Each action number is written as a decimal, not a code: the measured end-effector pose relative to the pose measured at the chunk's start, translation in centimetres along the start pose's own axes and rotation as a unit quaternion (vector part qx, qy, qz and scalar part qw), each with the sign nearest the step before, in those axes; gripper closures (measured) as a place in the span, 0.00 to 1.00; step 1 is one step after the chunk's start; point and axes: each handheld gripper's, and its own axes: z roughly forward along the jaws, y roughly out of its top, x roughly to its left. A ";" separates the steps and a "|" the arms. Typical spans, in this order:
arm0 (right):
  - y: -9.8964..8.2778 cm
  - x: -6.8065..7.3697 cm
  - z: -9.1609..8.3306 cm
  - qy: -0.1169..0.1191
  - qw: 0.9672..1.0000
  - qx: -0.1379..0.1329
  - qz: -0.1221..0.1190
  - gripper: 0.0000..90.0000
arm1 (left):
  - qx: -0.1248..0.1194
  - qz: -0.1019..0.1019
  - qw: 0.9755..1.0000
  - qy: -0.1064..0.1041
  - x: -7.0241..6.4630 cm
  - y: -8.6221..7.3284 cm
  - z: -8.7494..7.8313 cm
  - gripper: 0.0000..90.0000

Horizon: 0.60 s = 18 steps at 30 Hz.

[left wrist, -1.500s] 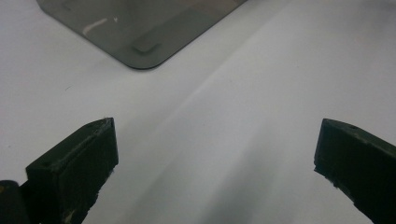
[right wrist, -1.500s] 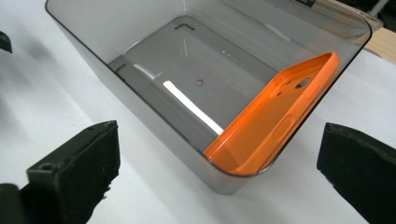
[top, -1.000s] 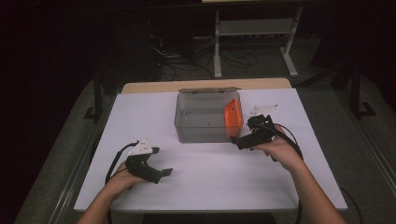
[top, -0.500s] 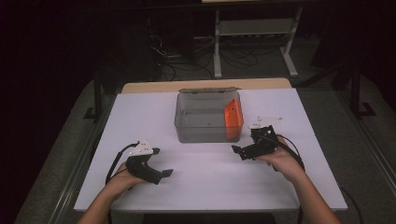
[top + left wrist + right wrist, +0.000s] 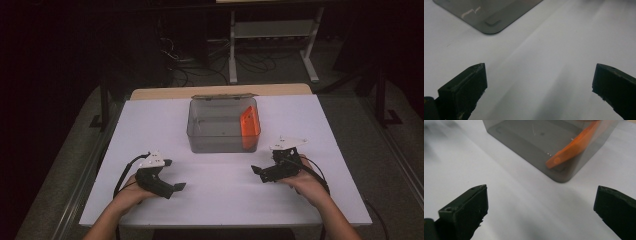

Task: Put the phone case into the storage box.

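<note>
Pulled back from the bin since a second ago: right gripper (image 5: 267,172), now low over the desk (image 5: 165,120), jaws wide, empty. Orange piece (image 5: 248,121) leaning inside grey translucent bin (image 5: 222,142), right end. Left gripper (image 5: 167,177) parked near-left, jaws wide, empty.

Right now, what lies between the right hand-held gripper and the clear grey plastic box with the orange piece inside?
Nothing: in the right gripper view, bare white tabletop separates the open right hand-held gripper from the clear grey plastic box holding the orange piece.
</note>
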 end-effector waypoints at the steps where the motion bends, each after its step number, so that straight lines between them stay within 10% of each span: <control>1: -0.2 0.0 -0.1 0.000 1.000 -0.001 0.004 0.00 | 0.000 0.000 1.000 0.000 0.0 0.0 0.0 0.00; 18: -2.9 0.1 -1.1 -0.012 1.000 -0.015 0.002 0.00 | 0.004 0.004 1.000 -0.007 -0.3 0.0 0.1 0.00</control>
